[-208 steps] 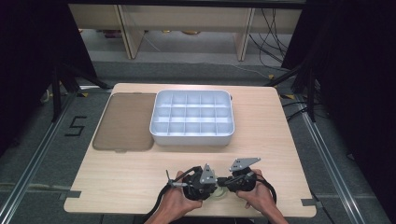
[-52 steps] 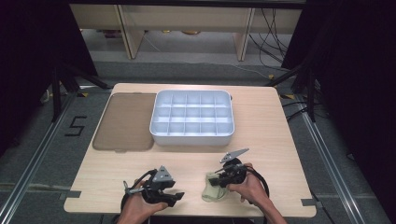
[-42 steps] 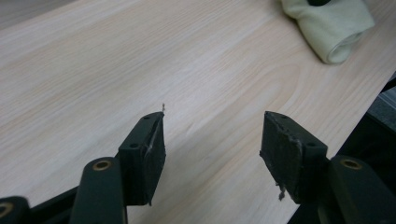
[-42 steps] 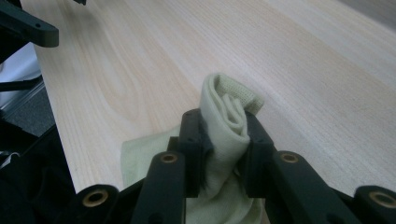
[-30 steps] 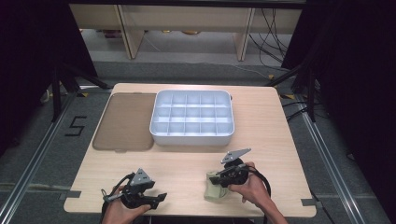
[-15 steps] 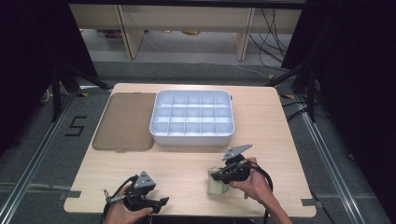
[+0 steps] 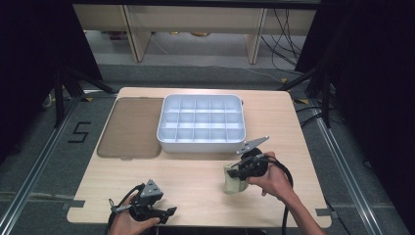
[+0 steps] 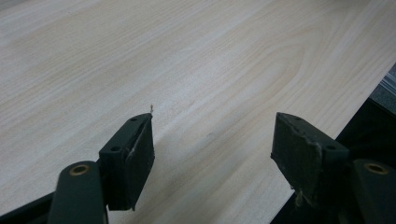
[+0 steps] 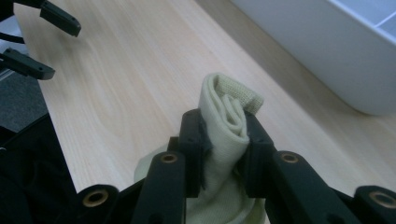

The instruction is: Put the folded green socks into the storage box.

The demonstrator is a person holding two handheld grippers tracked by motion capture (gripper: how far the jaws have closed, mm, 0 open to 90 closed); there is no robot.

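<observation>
- At the near left corner of the table point(image 7: 195, 183), we see our left gripper point(image 7: 164, 211) low by the front edge, well apart from everything else. Over the last seconds it has drawn away from the middle, where both grippers worked close together.
- Its jaws stand wide apart in the left gripper view, with bare pale wood between them; they have just been opening a little, with nothing between them.
- Further back on the left lies a flat brown lid point(image 7: 131, 128), just beside a white compartment tray point(image 7: 200, 142) whose cells look empty.
- To the right of centre, our right gripper point(image 7: 235, 172) is clamped on a rolled pale yellow-green cloth point(image 9: 226, 119), perhaps a sock. The pads squeeze the roll from both sides.
- Against the picture half a second ago, this gripper and the roll sit slightly higher and nearer the tray, so we judge the roll is being lifted off the wood toward a compartment, carried by one hand alone.
- Hard to make out: whether the bottom of the roll still touches the table, since the hand and gripper cover it from above.
- The roll's lower end is cut off in the right gripper view, and the tray's far cells are too small to check.
</observation>
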